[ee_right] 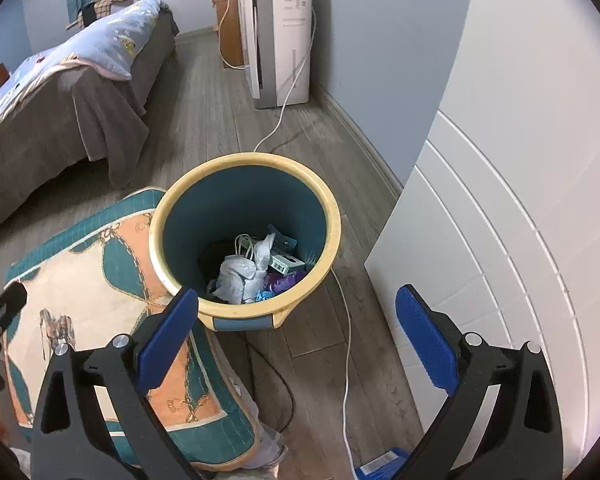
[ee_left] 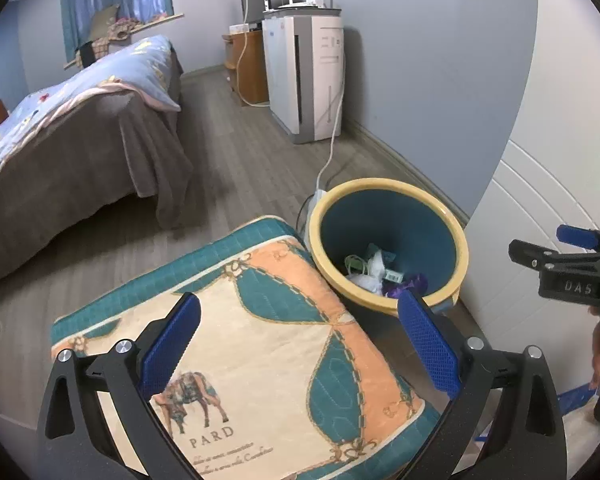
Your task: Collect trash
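1. The left tongs stand wide apart and hold nothing. They hover over a cushion. The right tongs are also spread apart and empty, hanging above the floor just this side of the bin.

2. Left to right there is one bed, one cushion, one bin, then a white panel. The cushion's corner touches, or very nearly touches, the bin's left rim.

3. The trash lies at the bottom of the bin, well below the rim. I count roughly six pieces: a crumpled white bag, a loop of pale cord, a small printed box, a purple wrapper, a blue scrap and a dark lump at the left. The pile overlaps, so the count is not sure.

4. Handling, as I judge it: the pieces look light, soft and crushable, and thin film may slip between the pads. Reaching down for single scraps looks awkward in so deep a tub.

5. The bin looks like stiff, smooth plastic, and light with so little in it. The thick cream rim is the likeliest hold, or the teal tab at its near edge. No liner shows.

6. Two cables run on the floor by the bin's base, one white, one dark; lifting could snag them.
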A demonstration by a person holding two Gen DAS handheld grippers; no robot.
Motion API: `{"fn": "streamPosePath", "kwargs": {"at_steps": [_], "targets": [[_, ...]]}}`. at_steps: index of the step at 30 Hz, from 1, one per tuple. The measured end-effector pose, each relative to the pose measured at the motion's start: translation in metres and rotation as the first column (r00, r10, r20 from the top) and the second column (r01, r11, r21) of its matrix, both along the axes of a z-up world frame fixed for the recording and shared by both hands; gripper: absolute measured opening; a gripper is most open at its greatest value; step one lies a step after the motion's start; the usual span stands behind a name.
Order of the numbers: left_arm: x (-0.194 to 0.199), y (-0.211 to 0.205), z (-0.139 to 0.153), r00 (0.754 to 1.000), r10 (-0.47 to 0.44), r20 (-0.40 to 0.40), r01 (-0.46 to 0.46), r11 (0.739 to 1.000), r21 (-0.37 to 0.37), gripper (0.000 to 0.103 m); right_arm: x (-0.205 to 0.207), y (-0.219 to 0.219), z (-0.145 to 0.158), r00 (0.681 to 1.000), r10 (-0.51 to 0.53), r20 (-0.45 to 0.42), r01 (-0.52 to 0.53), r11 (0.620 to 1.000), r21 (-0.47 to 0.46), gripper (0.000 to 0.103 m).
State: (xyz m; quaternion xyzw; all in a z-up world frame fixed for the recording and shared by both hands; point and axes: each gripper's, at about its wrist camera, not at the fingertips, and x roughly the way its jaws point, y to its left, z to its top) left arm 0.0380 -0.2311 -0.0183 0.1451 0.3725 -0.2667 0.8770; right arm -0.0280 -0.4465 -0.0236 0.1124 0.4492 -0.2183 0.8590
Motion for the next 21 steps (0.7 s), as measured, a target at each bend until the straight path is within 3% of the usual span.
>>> {"fn": "streamPosePath", "kwargs": {"at_steps": [21], "targets": [[-0.0034, 0.0052, 0.0063, 0.999, -0.013, 0.030, 0.013, 1.000, 0.008, 0.098, 0.0030, 0.0028, -0.0058, 0.999, -0.020, -0.031, 0.020, 1.000, -0.005, 0.097]]}}
